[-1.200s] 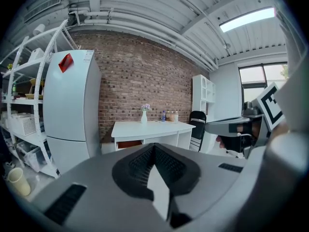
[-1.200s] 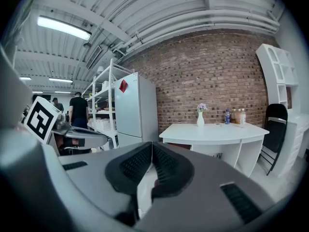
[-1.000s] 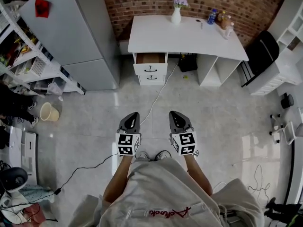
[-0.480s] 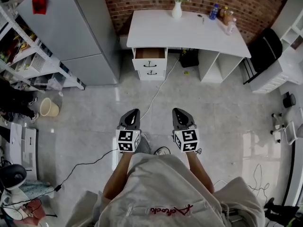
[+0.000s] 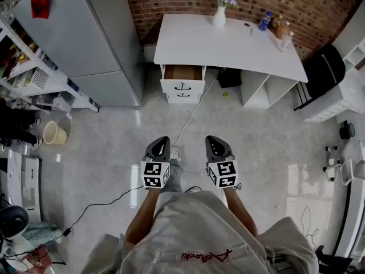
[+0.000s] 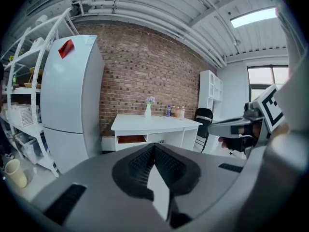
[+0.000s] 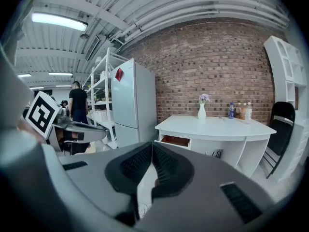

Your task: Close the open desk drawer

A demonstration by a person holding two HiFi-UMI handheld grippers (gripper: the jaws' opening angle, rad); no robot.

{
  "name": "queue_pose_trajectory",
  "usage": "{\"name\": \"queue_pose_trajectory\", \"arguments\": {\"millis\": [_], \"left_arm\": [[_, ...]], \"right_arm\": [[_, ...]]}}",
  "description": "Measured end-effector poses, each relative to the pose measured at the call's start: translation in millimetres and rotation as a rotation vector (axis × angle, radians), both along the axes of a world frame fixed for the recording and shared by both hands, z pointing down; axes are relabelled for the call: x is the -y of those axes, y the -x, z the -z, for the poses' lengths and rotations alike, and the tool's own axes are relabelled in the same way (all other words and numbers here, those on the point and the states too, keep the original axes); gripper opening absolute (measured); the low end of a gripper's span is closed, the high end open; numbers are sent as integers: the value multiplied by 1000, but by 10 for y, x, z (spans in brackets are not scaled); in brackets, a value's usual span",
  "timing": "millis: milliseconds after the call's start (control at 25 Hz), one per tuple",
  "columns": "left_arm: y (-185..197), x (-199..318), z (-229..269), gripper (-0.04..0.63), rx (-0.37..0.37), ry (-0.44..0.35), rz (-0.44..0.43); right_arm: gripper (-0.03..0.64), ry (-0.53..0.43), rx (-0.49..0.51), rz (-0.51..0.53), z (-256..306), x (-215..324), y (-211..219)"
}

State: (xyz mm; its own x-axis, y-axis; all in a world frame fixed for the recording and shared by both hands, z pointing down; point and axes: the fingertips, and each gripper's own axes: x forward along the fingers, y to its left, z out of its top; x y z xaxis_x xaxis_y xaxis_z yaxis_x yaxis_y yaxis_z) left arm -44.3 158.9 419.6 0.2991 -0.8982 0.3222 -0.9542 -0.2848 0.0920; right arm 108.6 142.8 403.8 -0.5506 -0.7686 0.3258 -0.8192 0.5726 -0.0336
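The open drawer (image 5: 182,73) is the top one in the stack under the left end of the white bench (image 5: 222,41). It is pulled out toward the room, so its brown inside shows from above. A closed drawer (image 5: 183,96) sits just below it, and both fronts carry dark handles.

The left tool (image 5: 162,138) and the right tool (image 5: 212,137) are held side by side over the grey floor, well apart from the bench, and both point toward it. Each tool is clenched, its ribbed pads meeting at the tips with nothing between them. The left gripper view shows that clearly, and the drawer (image 6: 131,139) lies far beyond the closed tips (image 6: 154,146). The right gripper view shows the same, with its tips (image 7: 152,145) together.

A white vase of flowers (image 5: 219,17) stands at the bench's back edge near the middle, and bottles (image 5: 274,23) cluster toward its back right corner. A grey refrigerator (image 5: 85,33) stands just beside the bench's left end. A black chair (image 5: 322,67) is off the right end. A white cable (image 5: 191,116) runs across the floor from under the bench toward the person's feet.
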Motion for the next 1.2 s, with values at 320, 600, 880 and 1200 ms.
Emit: {"name": "queue_pose_trajectory", "arguments": {"millis": [320,600,880,1200], "left_arm": [[416,1027,-173,12,-40,34,-2],[771,1947,-58,12,-61,23,-23],[1037,2859,58,12,-50,-4,-81],[970,3403,93,12,-20,-2,-158]], "right_arm": [[18,40,-36,16,-125,977,506],[18,44,-66,-3,-24,1873,863],[18,6,-62,-61,124,2748,1084],[18,14,-51,-134,125,3238,956]]}}
